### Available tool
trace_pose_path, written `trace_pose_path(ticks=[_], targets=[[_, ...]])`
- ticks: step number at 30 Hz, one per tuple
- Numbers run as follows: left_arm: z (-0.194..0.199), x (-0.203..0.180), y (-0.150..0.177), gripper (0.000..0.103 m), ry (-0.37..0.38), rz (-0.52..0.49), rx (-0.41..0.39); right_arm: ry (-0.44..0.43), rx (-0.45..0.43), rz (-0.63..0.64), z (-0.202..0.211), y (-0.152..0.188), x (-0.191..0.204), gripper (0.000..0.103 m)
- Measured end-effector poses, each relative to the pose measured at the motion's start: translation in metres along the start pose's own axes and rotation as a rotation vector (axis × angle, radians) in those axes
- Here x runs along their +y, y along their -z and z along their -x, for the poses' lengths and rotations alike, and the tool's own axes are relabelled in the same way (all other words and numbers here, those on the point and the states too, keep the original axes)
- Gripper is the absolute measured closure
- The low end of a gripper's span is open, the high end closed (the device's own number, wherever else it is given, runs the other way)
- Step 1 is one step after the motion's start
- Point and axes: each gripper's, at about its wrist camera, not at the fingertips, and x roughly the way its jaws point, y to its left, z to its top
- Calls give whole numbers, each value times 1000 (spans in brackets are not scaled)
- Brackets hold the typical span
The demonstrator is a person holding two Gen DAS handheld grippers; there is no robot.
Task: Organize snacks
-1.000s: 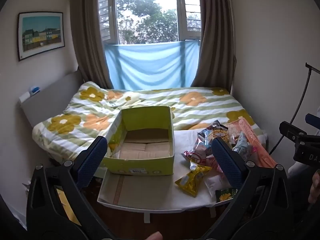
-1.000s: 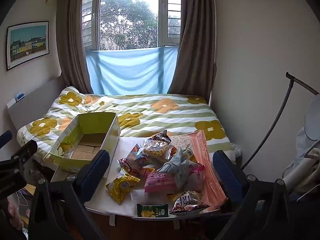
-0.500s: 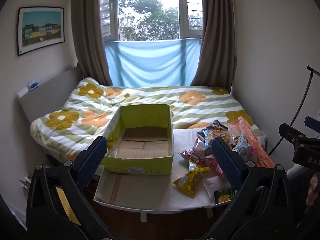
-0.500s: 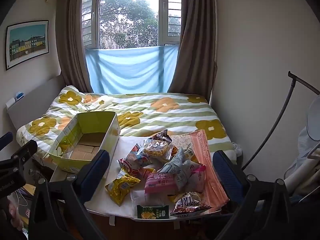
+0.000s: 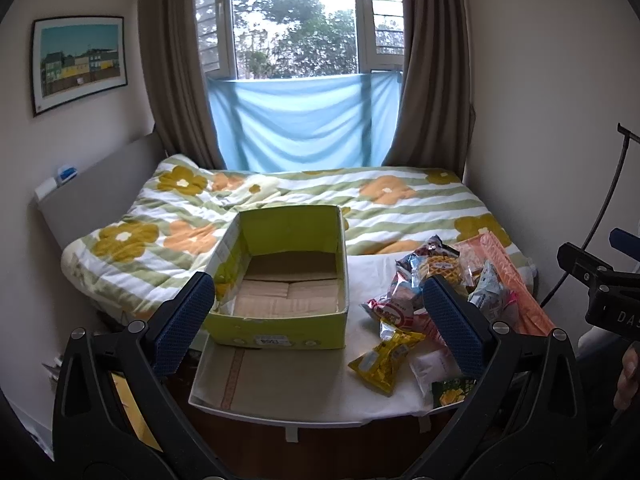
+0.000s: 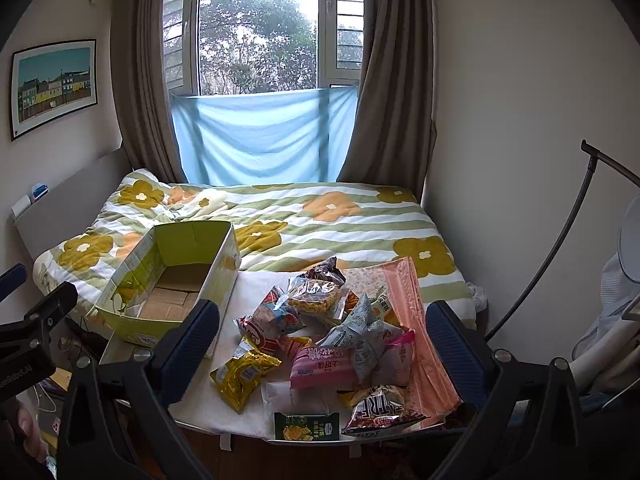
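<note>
An open yellow-green cardboard box (image 5: 280,332) stands empty on the left of a white table (image 5: 288,376); it also shows in the right wrist view (image 6: 132,332). A pile of snack packets (image 6: 332,332) lies on the table's right half, with a yellow packet (image 6: 242,372), a pink packet (image 6: 320,366) and a green packet (image 6: 306,426) nearest me. The pile also shows in the left wrist view (image 5: 420,296). My left gripper (image 5: 318,316) is open and empty, back from the table before the box. My right gripper (image 6: 322,344) is open and empty before the pile.
A bed with a flowered striped quilt (image 6: 320,216) lies behind the table. A pink mesh tray (image 6: 420,320) sits under the pile at the right. A curved black stand (image 6: 560,240) rises at the right wall. Walls close in on both sides.
Both views have shifted slightly; the box and the snacks sit a little differently in frame. Both grippers stay open and nothing has been taken hold of.
</note>
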Motion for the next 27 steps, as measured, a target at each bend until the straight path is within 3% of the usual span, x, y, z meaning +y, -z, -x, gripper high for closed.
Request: trace_pose_path(ticks=[27], targets=[[-7, 2, -6, 0, -7, 12, 11, -25, 11, 4, -11, 0, 8, 0]])
